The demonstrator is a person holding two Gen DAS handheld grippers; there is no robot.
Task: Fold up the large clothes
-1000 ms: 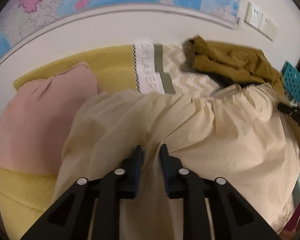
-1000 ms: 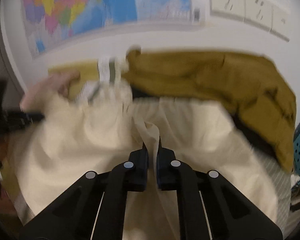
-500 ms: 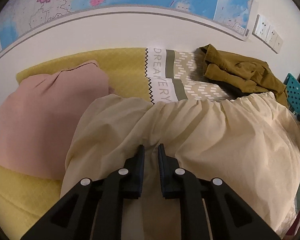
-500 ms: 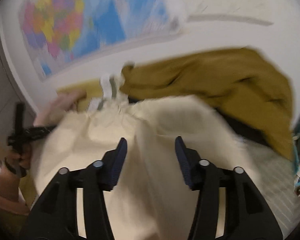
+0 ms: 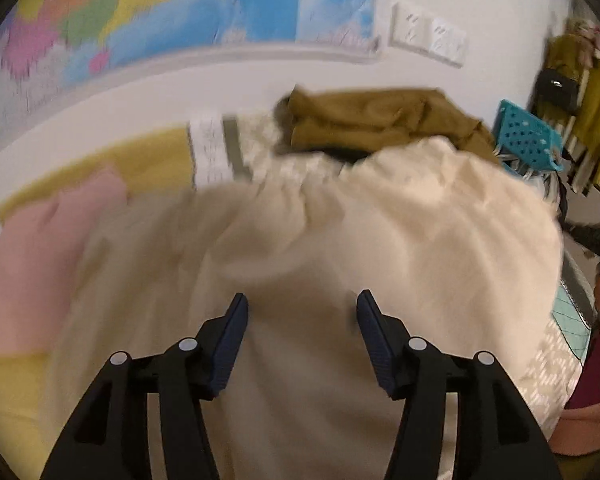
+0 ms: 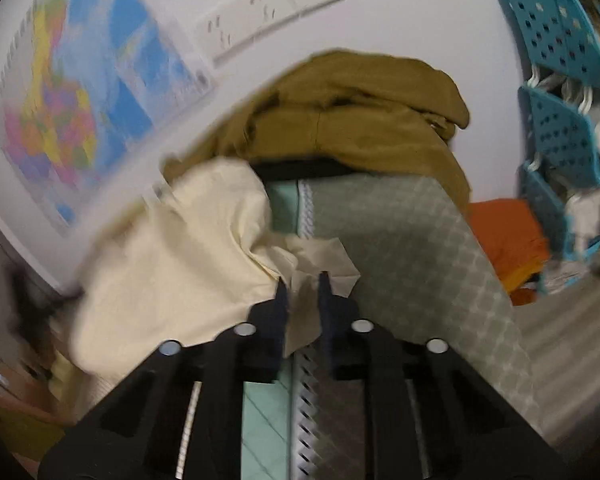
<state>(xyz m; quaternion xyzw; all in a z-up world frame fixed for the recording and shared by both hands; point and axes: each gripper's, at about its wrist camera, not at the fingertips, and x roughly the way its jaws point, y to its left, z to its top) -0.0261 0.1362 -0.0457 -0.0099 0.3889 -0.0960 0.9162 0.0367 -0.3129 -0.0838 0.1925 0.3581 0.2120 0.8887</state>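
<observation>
A large cream garment (image 5: 340,240) lies spread on the bed, filling the middle of the left wrist view. My left gripper (image 5: 302,308) is open just above it, holding nothing. In the right wrist view the cream garment (image 6: 172,264) lies bunched at the left, and my right gripper (image 6: 302,286) is shut on its right corner, which sits between the jaws over the patterned bedcover (image 6: 400,248).
An olive-brown garment (image 5: 380,120) is heaped at the back by the wall, also in the right wrist view (image 6: 360,120). A pink garment (image 5: 40,256) lies at the left on the yellow cover (image 5: 148,160). Teal baskets (image 6: 560,92) stand at the right.
My left gripper has opened and let go of the cream garment. My right gripper, open half a second ago, has closed on the garment's right corner and swung right.
</observation>
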